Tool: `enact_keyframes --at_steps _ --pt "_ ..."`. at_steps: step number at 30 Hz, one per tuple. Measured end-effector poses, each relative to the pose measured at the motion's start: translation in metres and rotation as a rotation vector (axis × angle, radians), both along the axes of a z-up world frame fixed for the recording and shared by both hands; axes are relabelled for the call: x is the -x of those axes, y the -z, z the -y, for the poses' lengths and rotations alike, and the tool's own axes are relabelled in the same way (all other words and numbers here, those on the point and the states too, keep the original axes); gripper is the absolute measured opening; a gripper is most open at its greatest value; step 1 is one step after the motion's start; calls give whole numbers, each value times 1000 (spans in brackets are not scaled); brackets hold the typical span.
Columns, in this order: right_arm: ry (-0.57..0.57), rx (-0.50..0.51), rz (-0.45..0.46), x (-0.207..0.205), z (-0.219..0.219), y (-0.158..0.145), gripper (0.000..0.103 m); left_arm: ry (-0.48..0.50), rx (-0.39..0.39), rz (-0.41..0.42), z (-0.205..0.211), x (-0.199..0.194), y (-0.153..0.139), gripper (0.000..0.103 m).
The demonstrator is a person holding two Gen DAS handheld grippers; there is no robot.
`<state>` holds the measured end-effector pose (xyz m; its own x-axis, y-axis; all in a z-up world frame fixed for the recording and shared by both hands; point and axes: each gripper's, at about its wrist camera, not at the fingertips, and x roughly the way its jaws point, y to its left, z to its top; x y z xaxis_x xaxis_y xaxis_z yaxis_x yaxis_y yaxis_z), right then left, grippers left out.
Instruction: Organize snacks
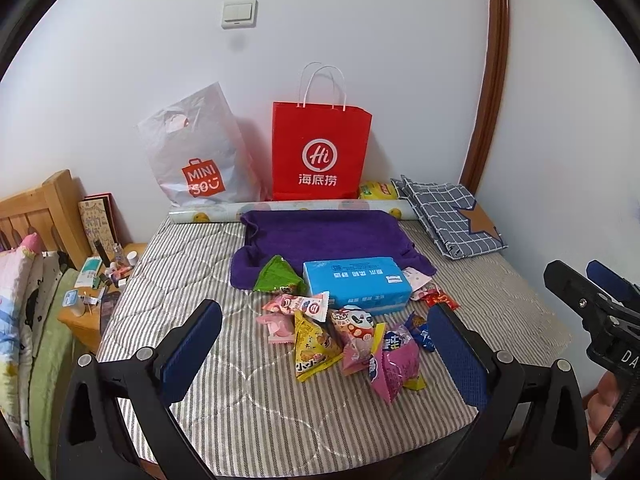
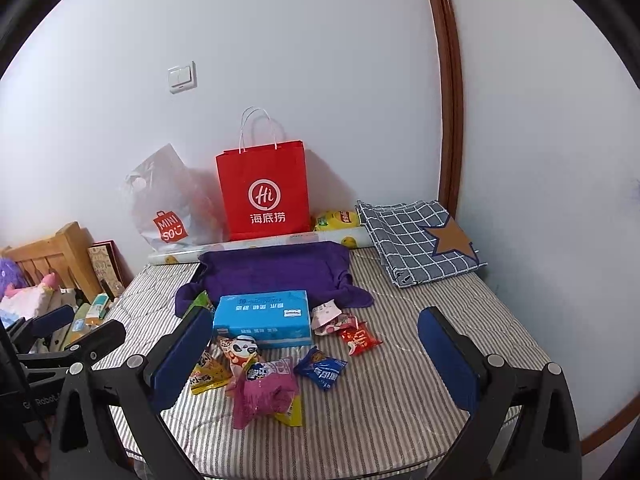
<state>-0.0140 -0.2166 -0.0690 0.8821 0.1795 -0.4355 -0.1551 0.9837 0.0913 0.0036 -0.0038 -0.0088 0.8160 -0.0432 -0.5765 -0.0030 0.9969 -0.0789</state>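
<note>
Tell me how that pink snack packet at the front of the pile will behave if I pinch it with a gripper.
The pink snack packet looks crinkled and puffy, so it will probably crumple and flex rather than hold shape. Its glossy film may slip between the pads. It seems light, and it overlaps a yellow packet, which might drag along.

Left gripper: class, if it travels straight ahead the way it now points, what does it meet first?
Probably the snack pile lying between the open left gripper and the blue tissue pack; depth is uncertain.
</note>
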Motion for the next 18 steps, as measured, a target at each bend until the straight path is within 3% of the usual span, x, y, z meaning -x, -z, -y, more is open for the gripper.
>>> enact_keyframes --at_steps 18 --pt "-8 1 13 3 -4 0 103 -17 -3 1 -4 3 -3 102"
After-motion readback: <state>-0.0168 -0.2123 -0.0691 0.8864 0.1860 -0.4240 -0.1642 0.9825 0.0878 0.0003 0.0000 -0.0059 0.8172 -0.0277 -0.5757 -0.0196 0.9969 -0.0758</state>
